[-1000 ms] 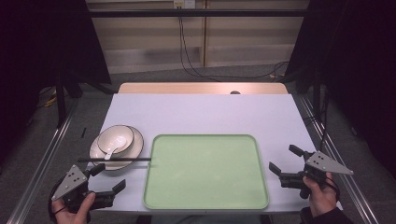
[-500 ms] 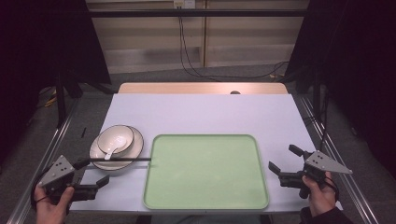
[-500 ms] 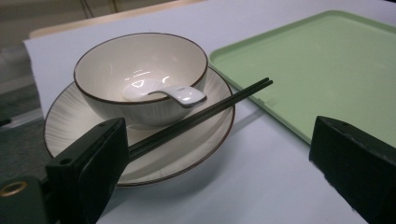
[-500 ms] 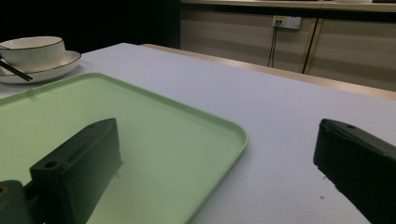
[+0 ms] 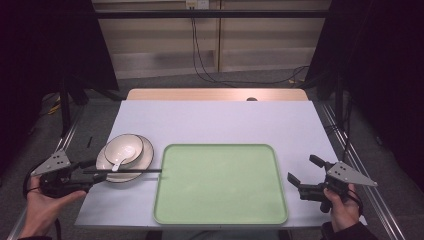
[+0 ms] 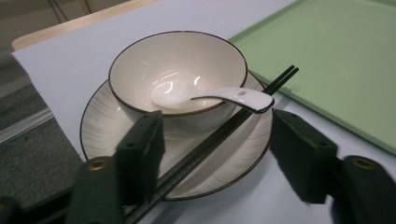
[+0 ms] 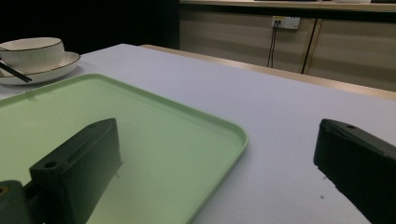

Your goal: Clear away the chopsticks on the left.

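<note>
— What's in that cream ceramic bowl with the dark rim [image 6: 177, 77]?

— A glossy white ceramic soup spoon [image 6: 212, 95]. Its scoop lies down in the bowl and the handle leans out over the rim, toward the tray side. The bowl itself stands on a wide cream ceramic plate with the same dark edge [image 6: 100, 126], near the left front of the pale lilac worktop [image 5: 220, 120].

— And those dark sticks?

— A pair of black chopsticks [image 6: 219, 135], laid side by side across the plate's front rim, just in front of the bowl. In the high view their far tips reach out over the worktop up to the left edge of the big pale green plastic tray with rounded corners [image 5: 220, 220].

— Anything in the tray?

— Bare green surface, as far as I can see from here.

— Where's the left gripper [image 6: 215, 154]?

— Right at the plate, low at the worktop's left edge. Its jaws are spread wide, one on each side of the chopsticks' near end, gripping nothing.

— And the right gripper [image 5: 305, 173]?

— Held by the hand [image 5: 342, 207] at the worktop's front right corner, just beside the tray's right edge. Its jaws are also parted, with nothing between them, well apart from the bowl and plate.
</note>
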The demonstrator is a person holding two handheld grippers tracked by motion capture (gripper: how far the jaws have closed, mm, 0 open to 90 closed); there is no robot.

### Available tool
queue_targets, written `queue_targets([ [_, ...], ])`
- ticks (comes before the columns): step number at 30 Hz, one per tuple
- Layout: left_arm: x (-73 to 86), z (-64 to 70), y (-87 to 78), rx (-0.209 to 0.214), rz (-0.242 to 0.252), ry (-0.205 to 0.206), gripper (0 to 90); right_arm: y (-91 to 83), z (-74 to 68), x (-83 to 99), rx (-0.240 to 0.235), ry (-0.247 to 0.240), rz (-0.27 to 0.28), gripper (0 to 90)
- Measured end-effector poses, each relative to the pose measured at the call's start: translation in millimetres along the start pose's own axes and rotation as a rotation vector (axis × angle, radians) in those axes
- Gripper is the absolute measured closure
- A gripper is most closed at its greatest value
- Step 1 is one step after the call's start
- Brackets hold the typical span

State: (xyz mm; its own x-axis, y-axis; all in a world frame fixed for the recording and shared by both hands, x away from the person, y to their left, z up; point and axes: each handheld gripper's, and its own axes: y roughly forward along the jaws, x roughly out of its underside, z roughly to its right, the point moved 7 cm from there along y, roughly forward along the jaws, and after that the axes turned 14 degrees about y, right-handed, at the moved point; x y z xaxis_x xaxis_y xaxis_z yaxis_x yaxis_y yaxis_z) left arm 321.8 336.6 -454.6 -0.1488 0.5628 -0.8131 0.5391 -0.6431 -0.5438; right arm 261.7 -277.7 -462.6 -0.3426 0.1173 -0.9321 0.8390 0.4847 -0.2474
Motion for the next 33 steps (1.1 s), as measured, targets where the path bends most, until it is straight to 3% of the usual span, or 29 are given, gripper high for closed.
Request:
queue_targets([
  [5,11.6,-7.0,9.7,0.041,-0.060,0.021,53.4,0.5,-0.3,0.6,-0.007,0.004,-0.006,0.3],
  [8,15.3,-7.0,15.0,0.043,-0.072,0.031,58.9,0.6,0.0,1.0,-0.002,0.003,-0.011,0.2],
  [12,18.0,-5.2,20.7,0.056,-0.101,0.084,70.1,1.1,-0.6,1.5,-0.003,0.002,-0.015,0.1],
  [17,16.0,-1.7,27.1,0.071,-0.122,0.123,72.8,1.5,-0.6,1.7,-0.006,0.003,-0.016,0.1],
  [21,16.1,-1.9,29.8,0.057,-0.132,0.130,73.1,1.3,-0.6,1.9,-0.004,0.003,-0.017,0.1],
  [33,17.7,1.3,37.3,0.093,-0.158,0.175,74.4,1.5,-1.1,2.2,-0.004,0.007,-0.017,0.3],
])
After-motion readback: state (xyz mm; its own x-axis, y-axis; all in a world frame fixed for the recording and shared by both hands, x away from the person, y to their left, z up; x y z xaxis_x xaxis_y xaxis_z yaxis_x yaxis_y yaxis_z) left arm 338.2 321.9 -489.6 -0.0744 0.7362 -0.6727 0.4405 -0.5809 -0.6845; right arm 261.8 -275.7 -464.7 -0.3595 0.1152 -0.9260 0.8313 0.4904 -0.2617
